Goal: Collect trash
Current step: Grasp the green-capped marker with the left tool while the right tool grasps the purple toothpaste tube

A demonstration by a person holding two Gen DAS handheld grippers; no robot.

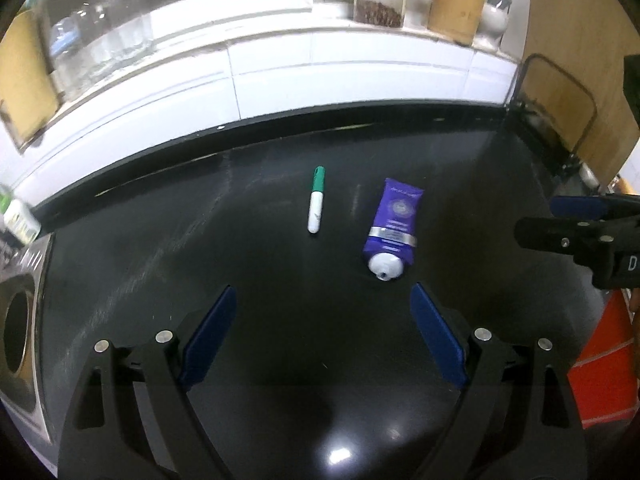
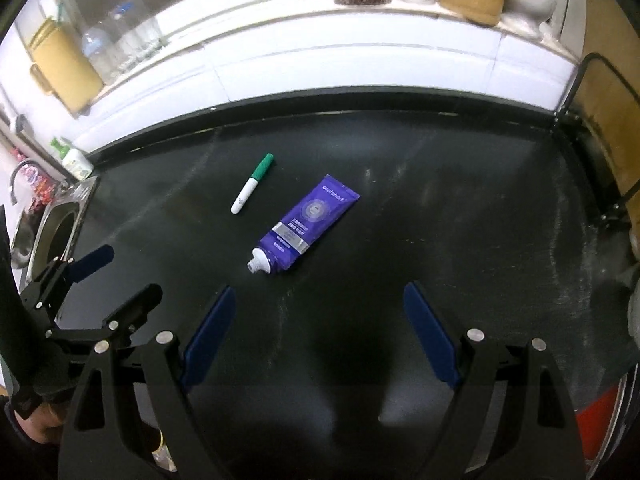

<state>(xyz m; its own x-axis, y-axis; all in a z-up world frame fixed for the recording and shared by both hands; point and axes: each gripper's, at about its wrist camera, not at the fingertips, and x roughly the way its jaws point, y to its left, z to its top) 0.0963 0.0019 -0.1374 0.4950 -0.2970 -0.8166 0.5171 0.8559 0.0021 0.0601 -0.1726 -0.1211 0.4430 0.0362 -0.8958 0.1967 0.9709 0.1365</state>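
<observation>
A purple tube [image 1: 392, 228] with a white uncapped neck lies on the black counter [image 1: 280, 360], beside a white marker with a green cap [image 1: 316, 204]. My left gripper [image 1: 322, 300] is open and empty, hovering short of both. The tube [image 2: 306, 224] and the marker [image 2: 252, 184] also show in the right wrist view. My right gripper [image 2: 316, 300] is open and empty, just short of the tube. The right gripper [image 1: 560, 220] shows at the right edge of the left wrist view; the left gripper [image 2: 120, 276] shows at the lower left of the right wrist view.
A steel sink [image 2: 52, 236] sits at the counter's left end. A black wire rack with a wooden board [image 2: 600, 128] stands at the right. Jars, bottles and a wooden holder [image 1: 456, 8] line the white tiled sill. An orange-red object [image 1: 604, 364] is at the lower right.
</observation>
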